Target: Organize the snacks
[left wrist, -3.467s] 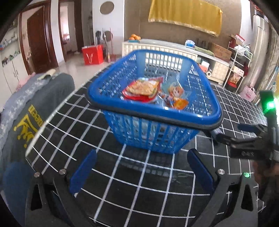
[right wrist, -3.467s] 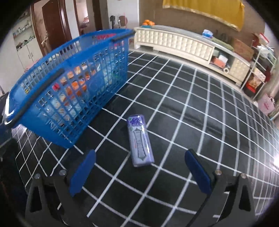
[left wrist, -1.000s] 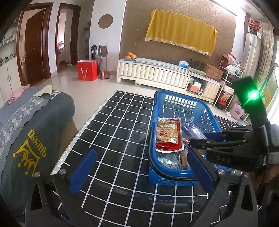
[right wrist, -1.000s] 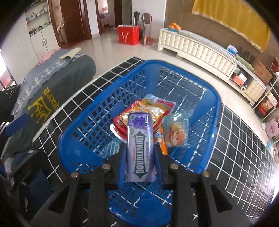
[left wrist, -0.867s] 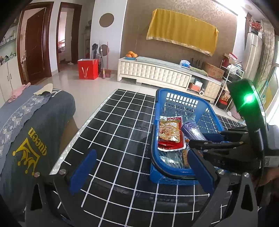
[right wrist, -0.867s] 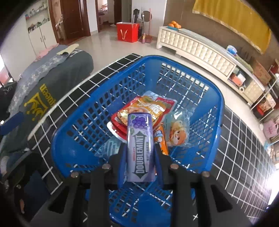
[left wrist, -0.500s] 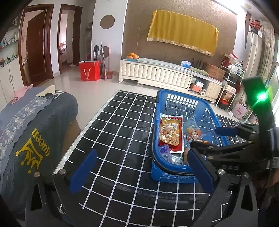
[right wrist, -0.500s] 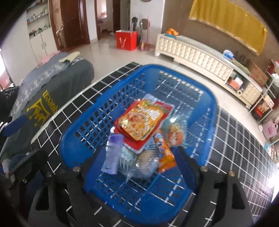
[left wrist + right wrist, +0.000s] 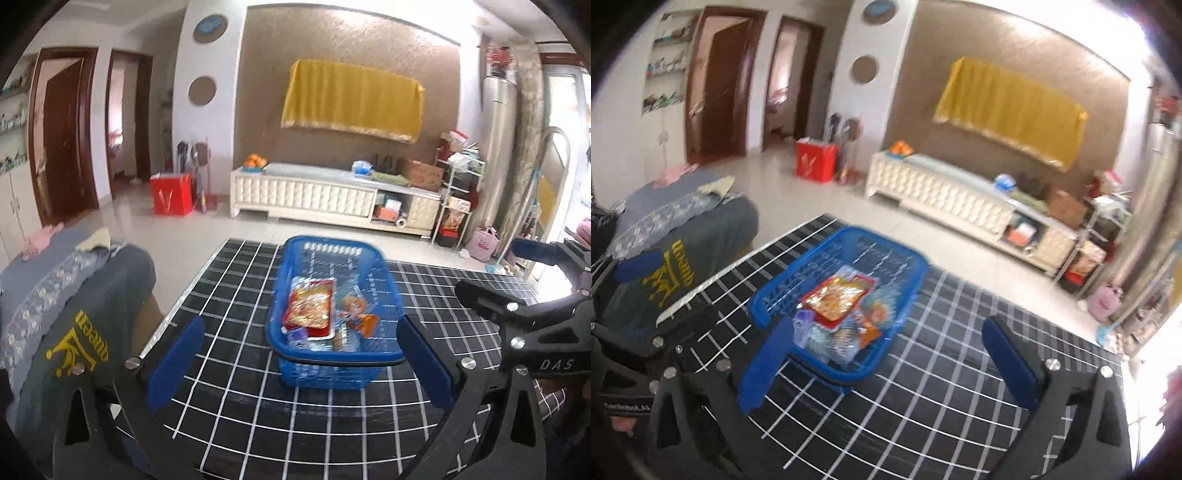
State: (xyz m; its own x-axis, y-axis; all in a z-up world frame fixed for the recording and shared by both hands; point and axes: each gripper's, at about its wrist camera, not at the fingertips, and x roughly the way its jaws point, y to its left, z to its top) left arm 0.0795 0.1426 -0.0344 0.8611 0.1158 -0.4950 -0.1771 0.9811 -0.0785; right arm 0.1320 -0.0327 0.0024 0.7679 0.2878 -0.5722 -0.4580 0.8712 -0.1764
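A blue plastic basket [image 9: 389, 295] stands on the black table with white grid lines [image 9: 240, 387]. Inside lie several snack packets: a red and orange packet [image 9: 309, 308], a cartoon packet [image 9: 356, 310] and the purple gum pack [image 9: 296, 336] near the front wall. The same basket [image 9: 916, 273] shows in the right wrist view with the purple gum pack [image 9: 802, 325] inside. My left gripper [image 9: 299, 363] is open, back from the basket's near side. My right gripper [image 9: 886, 365] is open and empty, also back from the basket; its black body [image 9: 535, 321] shows at the right of the left wrist view.
A grey cloth with yellow lettering [image 9: 77, 332] hangs over a seat at the table's left edge. Beyond the table's far edge lie a tiled floor, a white cabinet [image 9: 306, 201] and a red bag [image 9: 171, 194]. A metal rack [image 9: 456, 199] stands at the right.
The right gripper opened and let the purple gum pack drop into the basket. Both grippers then drew back and up, so the basket looks smaller and farther away.
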